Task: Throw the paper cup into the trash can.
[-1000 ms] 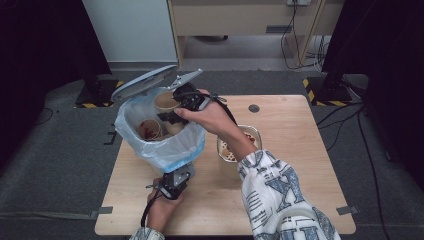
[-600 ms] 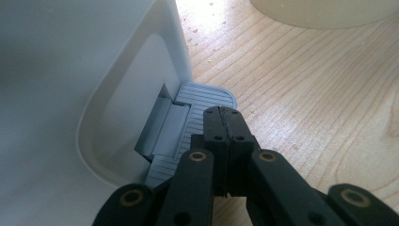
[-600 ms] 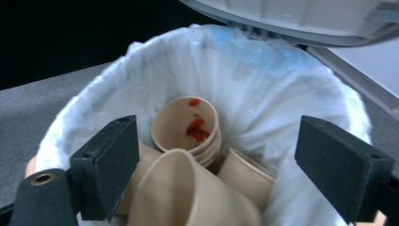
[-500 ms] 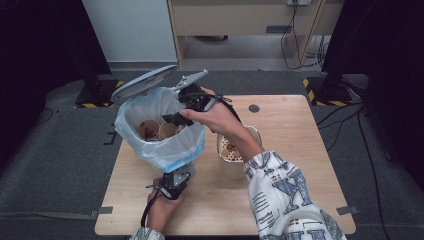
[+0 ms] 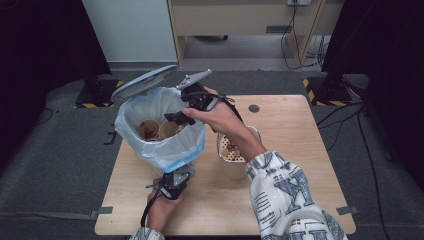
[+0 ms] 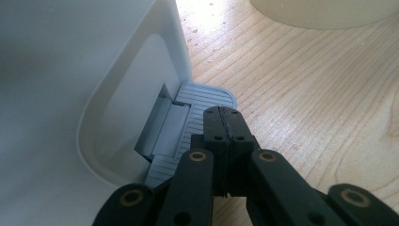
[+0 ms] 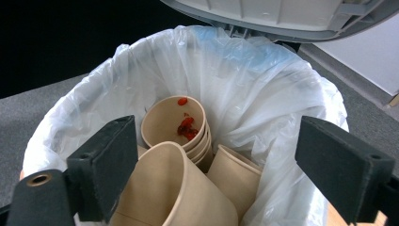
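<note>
Thin, crinkly, translucent plastic liner (image 7: 263,84) holds matt brown paper cups (image 7: 174,125); the table (image 6: 301,94) is pale, smooth-grained wood.

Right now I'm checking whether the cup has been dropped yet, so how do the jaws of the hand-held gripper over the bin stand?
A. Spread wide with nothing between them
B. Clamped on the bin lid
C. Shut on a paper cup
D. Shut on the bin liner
A: the right hand-held gripper has its jaws wide apart over the lined bin, with nothing between them; the paper cups lie loose inside, below the jaws.
</note>
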A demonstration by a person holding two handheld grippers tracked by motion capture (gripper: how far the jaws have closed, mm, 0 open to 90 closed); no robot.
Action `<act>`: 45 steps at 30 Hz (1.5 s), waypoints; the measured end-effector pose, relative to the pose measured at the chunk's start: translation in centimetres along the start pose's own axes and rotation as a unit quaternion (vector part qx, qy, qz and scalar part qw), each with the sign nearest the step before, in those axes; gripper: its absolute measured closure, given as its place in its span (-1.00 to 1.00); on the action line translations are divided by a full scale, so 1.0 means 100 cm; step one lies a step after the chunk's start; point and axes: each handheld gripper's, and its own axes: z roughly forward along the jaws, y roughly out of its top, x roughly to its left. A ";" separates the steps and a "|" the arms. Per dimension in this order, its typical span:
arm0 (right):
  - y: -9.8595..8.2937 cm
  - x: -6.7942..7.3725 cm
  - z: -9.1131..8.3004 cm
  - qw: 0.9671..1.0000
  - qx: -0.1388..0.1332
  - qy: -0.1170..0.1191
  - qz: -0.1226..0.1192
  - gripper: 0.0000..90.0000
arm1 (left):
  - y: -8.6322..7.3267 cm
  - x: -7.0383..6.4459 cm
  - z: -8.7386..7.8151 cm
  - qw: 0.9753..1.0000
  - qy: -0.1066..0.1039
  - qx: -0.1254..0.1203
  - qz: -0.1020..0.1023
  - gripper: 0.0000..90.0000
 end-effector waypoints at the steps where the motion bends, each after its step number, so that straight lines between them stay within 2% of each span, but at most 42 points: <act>1: 0.000 0.000 -0.001 1.000 -0.001 -0.001 0.001 -0.69 | 0.000 0.000 0.000 1.000 0.000 0.000 -0.001 0.97; 32: -0.014 -0.021 -0.030 0.999 -0.017 -0.026 0.039 -0.76 | 0.000 0.000 0.000 1.000 -0.001 0.000 -0.001 0.97; 40: -0.024 -0.031 -0.042 0.997 -0.016 -0.048 0.059 -0.76 | 0.000 0.000 0.000 1.000 -0.001 0.000 -0.001 0.97; 45: -0.029 -0.034 -0.049 0.997 -0.018 -0.053 0.058 -0.77 | 0.000 0.001 0.000 1.000 -0.002 -0.001 -0.001 0.97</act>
